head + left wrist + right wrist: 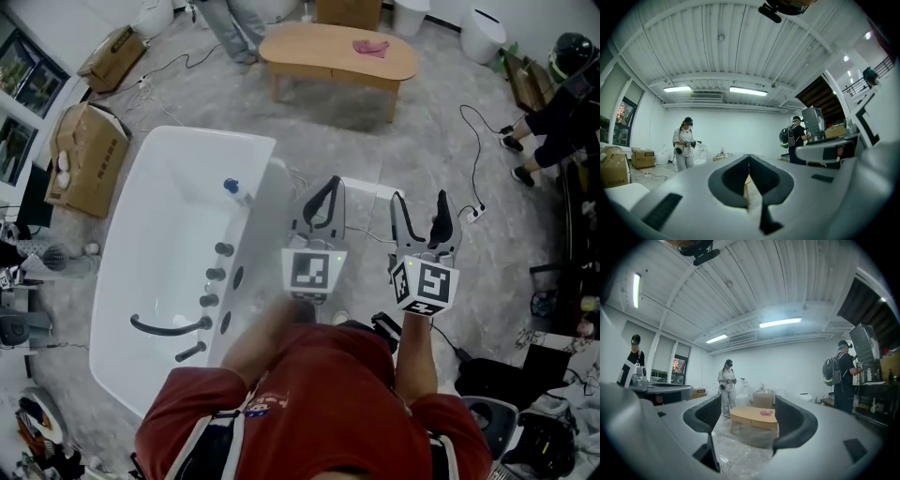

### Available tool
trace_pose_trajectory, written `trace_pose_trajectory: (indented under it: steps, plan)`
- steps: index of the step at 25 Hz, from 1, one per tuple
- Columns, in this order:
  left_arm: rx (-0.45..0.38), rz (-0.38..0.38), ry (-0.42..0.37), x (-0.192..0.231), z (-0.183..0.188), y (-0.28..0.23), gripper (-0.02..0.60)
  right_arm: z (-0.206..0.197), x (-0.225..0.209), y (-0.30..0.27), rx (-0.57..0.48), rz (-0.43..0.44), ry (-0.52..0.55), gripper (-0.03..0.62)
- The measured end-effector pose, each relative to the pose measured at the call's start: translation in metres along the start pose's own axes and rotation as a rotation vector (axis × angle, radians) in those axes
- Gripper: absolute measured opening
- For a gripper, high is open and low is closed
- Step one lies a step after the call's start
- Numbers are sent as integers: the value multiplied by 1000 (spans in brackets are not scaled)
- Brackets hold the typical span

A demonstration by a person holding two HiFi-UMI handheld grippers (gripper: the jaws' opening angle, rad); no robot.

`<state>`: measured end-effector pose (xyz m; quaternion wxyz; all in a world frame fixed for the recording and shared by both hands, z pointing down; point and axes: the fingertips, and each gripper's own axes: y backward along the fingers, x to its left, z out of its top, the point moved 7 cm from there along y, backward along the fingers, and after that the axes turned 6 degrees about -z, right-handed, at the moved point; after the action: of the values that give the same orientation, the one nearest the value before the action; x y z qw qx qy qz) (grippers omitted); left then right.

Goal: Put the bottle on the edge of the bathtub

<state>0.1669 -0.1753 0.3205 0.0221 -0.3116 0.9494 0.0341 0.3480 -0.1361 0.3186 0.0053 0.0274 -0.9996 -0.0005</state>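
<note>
A small clear bottle with a blue cap stands at the right rim of the white bathtub, toward its far end. My left gripper is held over the floor just right of the tub, about a hand's width from the bottle. Its jaws are shut with nothing between them, and in the left gripper view the left gripper shows both tips touching. My right gripper hangs further right and is open and empty. The right gripper points across the room. The bottle is out of sight in both gripper views.
Dark tap fittings line the tub's right rim. A wooden table with a pink cloth stands beyond. Cardboard boxes sit left of the tub, a cable runs over the floor at right, and a person stands by the table.
</note>
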Motion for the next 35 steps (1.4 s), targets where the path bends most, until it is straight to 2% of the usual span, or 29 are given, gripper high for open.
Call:
trace_pose_trajectory:
  steps: [6, 11, 19, 29, 35]
  plan:
    - [2, -30, -43, -1, 2, -3, 15, 3, 4, 0, -7, 33, 25, 359]
    - [-15, -12, 6, -2, 6, -3, 15, 5, 6, -1, -19, 37, 22, 293]
    - [-17, -3, 0, -2, 6, -2, 15, 10, 6, 5, -91, 39, -5, 197]
    - [-40, 11, -10, 5, 12, 8, 15, 17, 22, 8, -140, 63, -4, 23]
    - [-36, 13, -15, 8, 13, 11, 15, 19, 29, 6, -147, 83, 10, 12]
